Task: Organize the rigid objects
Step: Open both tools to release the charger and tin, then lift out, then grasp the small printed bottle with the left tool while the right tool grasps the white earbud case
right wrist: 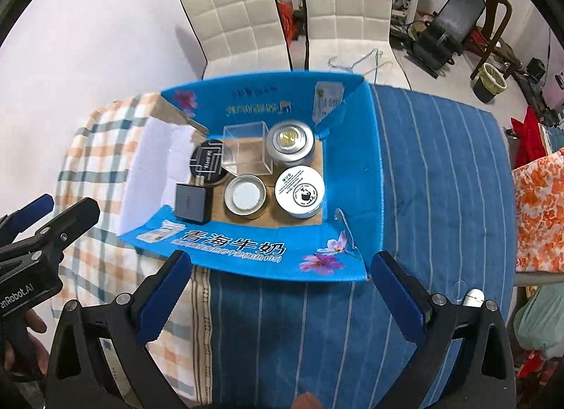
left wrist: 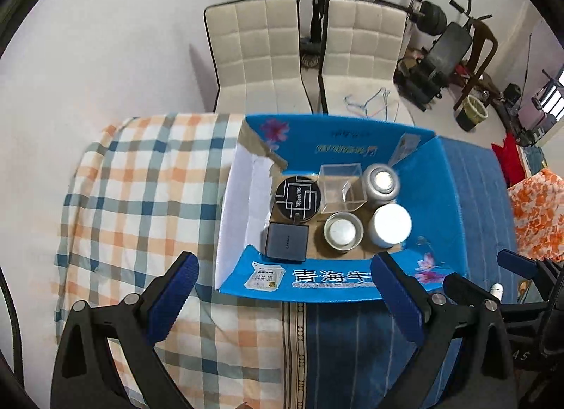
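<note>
Now | both grippers, left (left wrist: 283, 280) and right (right wrist: 280, 276), wide and empty | blue box (right wrist: 352, 162) just ahead, apart

Two white chairs (left wrist: 261, 56) stand at the far side. A bin (left wrist: 471, 113) and gym gear (left wrist: 444, 49) sit far right
</note>
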Tool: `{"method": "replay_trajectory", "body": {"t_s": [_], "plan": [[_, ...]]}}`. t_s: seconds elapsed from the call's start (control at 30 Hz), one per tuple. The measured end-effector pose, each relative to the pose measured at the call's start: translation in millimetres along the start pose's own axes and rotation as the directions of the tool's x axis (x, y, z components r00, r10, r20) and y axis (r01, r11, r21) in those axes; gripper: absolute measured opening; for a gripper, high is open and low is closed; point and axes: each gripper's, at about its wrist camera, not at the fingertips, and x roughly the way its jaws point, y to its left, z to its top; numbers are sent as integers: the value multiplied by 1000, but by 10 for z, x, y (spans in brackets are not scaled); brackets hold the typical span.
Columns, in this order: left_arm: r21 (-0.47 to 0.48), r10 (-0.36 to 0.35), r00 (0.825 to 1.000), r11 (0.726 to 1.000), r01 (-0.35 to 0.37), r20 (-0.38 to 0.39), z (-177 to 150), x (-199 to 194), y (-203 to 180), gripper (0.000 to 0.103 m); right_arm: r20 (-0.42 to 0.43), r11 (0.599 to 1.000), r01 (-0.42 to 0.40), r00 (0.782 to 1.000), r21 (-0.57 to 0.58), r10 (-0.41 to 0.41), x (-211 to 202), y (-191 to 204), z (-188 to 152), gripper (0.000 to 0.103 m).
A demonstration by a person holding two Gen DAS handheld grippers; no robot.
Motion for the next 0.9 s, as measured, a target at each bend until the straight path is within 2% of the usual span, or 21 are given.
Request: {"method": "replay_trajectory", "body": {"t_s": [0.2, 0.37, 0.57, 0.67, 0.77, 0.9], "plan": [[4, -6, 996, 1000, 6, 88, -45, -447, -121, 100, 68, 1000, -19, 997, -17, 20, -490, -36, -127, 103], [18, -17, 993, 1000, 15, 113, -80, -650, -242, 100, 106, 999, -47, 993, -19, 48, -791, -118, -203, 103], [28, -31, 992, 999, 28, 124, -103, -741, -442, 100, 120, 999, -45, 992, 3, 45, -925, -311, -268, 103], [36, -48, 992, 998, 44, 119, -106, -720, -600, 100, 124, 999, -37, 992, 34, 33, -955, -532, -314, 103], [61, -80, 992, 995, 74, 99, -126, -636, -827, 100, 111, 995, -18, 994, 102, 6, -935, -939, -395, 103], [95, -143, 989, 985, 141, 21, -220, -370, -1349, 100, 44, 972, 54, 997, 227, -66, -785, -1711, -546, 103]]}}
